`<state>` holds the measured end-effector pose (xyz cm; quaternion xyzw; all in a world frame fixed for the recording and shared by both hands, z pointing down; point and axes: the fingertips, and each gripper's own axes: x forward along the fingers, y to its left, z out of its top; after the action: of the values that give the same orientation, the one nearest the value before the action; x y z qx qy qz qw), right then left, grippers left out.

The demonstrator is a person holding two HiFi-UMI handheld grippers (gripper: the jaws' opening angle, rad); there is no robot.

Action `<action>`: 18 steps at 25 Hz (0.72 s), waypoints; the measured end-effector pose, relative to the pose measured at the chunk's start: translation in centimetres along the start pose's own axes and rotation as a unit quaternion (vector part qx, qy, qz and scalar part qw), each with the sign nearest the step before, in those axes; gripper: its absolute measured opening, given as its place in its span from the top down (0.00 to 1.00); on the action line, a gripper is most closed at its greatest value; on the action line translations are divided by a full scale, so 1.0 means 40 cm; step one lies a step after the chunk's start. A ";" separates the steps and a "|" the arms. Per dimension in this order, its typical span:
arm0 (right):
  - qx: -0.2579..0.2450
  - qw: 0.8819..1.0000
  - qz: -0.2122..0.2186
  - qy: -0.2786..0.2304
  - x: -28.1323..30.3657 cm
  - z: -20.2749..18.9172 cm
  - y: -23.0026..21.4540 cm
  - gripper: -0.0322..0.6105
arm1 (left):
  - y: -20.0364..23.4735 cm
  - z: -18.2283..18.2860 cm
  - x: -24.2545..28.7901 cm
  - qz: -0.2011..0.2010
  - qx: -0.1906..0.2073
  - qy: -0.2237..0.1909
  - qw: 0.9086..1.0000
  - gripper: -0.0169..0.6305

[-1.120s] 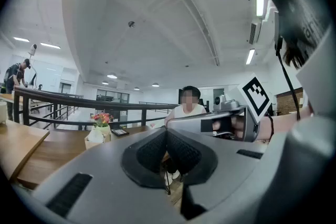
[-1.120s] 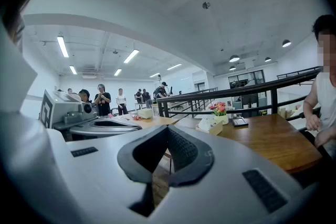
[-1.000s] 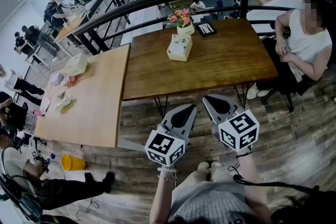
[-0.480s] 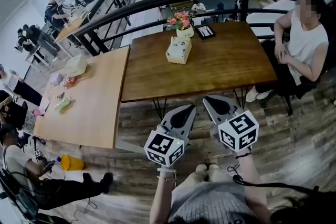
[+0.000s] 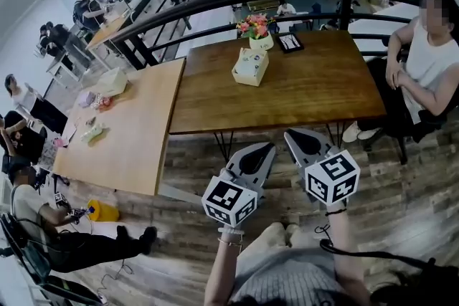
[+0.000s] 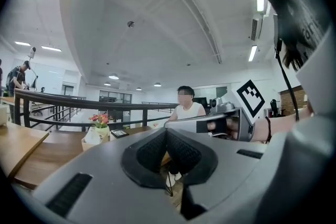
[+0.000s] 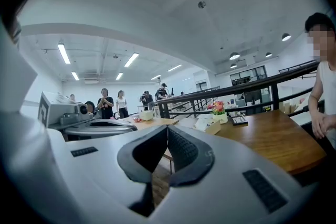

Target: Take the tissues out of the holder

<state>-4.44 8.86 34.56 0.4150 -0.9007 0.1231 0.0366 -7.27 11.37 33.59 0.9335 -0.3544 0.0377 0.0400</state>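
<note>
The tissue holder [image 5: 251,67] is a pale box with white tissue sticking out of its top. It stands on the far half of the dark wooden table [image 5: 315,93], well ahead of both grippers. My left gripper [image 5: 266,147] and right gripper [image 5: 291,134] hang side by side over the floor, short of the table's near edge. Both are shut with nothing between the jaws. The holder shows small in the left gripper view [image 6: 92,138] and in the right gripper view [image 7: 206,124].
A pot of flowers [image 5: 257,30] and a flat black object [image 5: 290,43] stand behind the holder. A seated person [image 5: 430,64] is at the table's right end. A lighter table [image 5: 129,129] adjoins on the left. A black railing [image 5: 215,0] runs behind.
The head view has swung a little to the left, so the table sits slightly further right. Both grippers keep the same pose, shut and empty.
</note>
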 end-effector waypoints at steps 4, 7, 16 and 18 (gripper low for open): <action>-0.007 1.000 0.025 0.004 0.044 -0.006 0.020 0.93 | 0.056 -0.011 -0.026 0.036 0.000 0.016 0.999 0.96; -0.005 1.000 0.030 0.002 0.061 0.014 0.001 0.93 | 0.071 0.010 -0.007 0.040 0.002 0.012 0.999 0.96; -0.008 0.999 0.049 0.001 0.188 0.041 -0.054 0.93 | 0.192 0.017 0.062 0.057 0.009 0.012 0.998 0.96; -0.007 0.999 0.044 0.003 0.212 0.048 -0.077 0.93 | 0.213 0.027 0.093 0.050 0.010 0.008 0.999 0.96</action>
<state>-7.58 0.18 34.70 0.3744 -0.9188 0.1197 0.0362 -10.10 2.44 33.28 0.9147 -0.3996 0.0508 0.0317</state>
